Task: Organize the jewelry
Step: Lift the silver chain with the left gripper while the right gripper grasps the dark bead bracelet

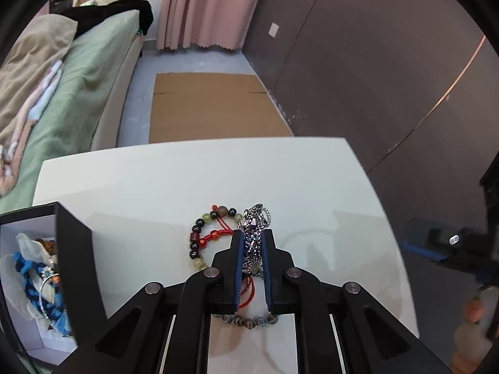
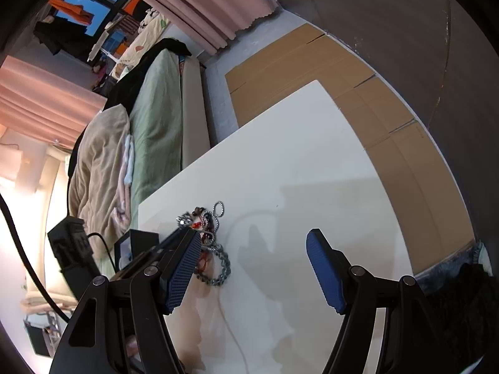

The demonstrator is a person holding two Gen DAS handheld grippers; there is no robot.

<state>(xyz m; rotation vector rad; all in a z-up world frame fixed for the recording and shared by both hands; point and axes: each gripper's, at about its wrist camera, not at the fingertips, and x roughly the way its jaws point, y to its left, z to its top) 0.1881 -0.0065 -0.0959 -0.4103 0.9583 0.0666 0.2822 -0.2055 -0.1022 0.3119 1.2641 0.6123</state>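
My left gripper [image 1: 252, 237] is shut on a silver chain [image 1: 254, 227], which bunches up between the blue pads just above the white table [image 1: 187, 180]. A beaded bracelet with a red cord [image 1: 212, 233] lies on the table just left of the fingers. A grey bead bracelet [image 1: 249, 322] lies under the gripper. A black jewelry box [image 1: 40, 268] at the left holds blue cord and a silver bangle. My right gripper [image 2: 252, 246] is open and empty above the table, with the jewelry pile [image 2: 212, 243] by its left finger.
A bed with green and beige bedding [image 1: 62, 87] stands left of the table. Flat cardboard [image 1: 212, 106] lies on the floor beyond the table's far edge. A dark wall [image 1: 374, 62] runs along the right. The other gripper [image 1: 452, 243] shows at the right edge.
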